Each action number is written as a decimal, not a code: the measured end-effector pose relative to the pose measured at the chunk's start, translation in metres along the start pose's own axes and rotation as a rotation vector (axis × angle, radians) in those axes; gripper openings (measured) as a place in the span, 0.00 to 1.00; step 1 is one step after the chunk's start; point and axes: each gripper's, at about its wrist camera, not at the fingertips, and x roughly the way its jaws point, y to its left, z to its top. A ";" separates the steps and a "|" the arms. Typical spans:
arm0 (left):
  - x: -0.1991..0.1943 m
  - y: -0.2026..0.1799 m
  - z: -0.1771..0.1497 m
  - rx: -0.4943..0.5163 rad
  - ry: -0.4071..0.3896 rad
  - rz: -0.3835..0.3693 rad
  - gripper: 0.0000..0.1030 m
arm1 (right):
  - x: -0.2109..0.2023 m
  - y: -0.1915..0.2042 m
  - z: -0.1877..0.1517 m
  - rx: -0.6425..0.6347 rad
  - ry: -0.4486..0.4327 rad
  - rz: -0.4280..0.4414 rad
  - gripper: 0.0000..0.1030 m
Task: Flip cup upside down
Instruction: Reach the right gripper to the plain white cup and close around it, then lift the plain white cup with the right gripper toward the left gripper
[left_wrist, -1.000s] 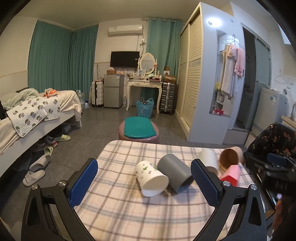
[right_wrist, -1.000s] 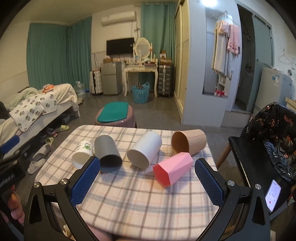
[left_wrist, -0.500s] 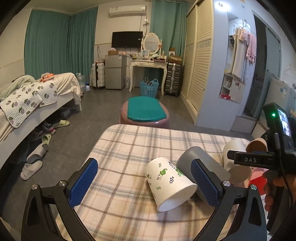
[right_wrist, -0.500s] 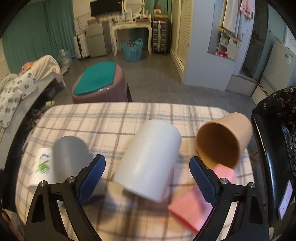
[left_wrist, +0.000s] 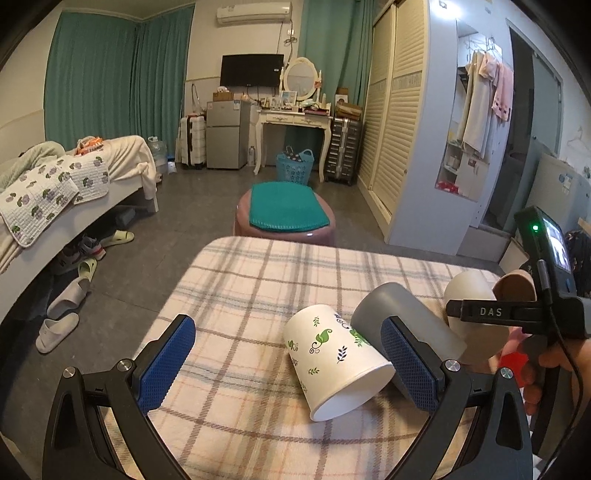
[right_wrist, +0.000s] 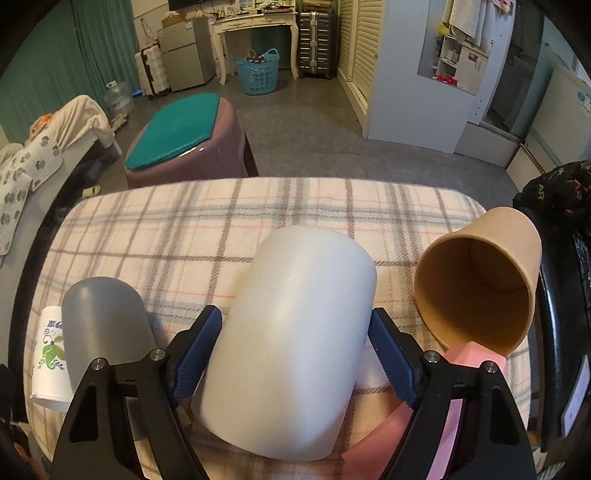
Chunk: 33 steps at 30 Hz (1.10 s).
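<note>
The plain white plastic cup (right_wrist: 295, 332), lying at 12 o'clock, now sits clamped in your right gripper (right_wrist: 295, 350); left gripper (left_wrist: 288, 365) stays released, so lift and invert.

White cup (right_wrist: 295, 332) — plaid tablecloth (right_wrist: 221, 221) — blue tongs (right_wrist: 295, 354).

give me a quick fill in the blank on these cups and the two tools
The right tool has its pads on either side of the plain ____ cup.
The brown cup lies on its ____.
The left tool is ____, gripping nothing.
Beside the leaf-print cup lies a ____ cup.

Missing words: white; side; open; grey
</note>
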 end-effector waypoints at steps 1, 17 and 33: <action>-0.005 0.000 0.001 0.001 -0.007 0.002 1.00 | -0.006 -0.002 -0.002 0.005 -0.013 0.014 0.75; -0.064 -0.010 -0.018 0.002 -0.050 -0.018 1.00 | -0.125 0.014 -0.086 -0.064 -0.191 0.115 0.72; -0.069 -0.020 -0.041 0.017 -0.003 0.021 1.00 | -0.102 0.021 -0.144 -0.078 -0.157 0.094 0.68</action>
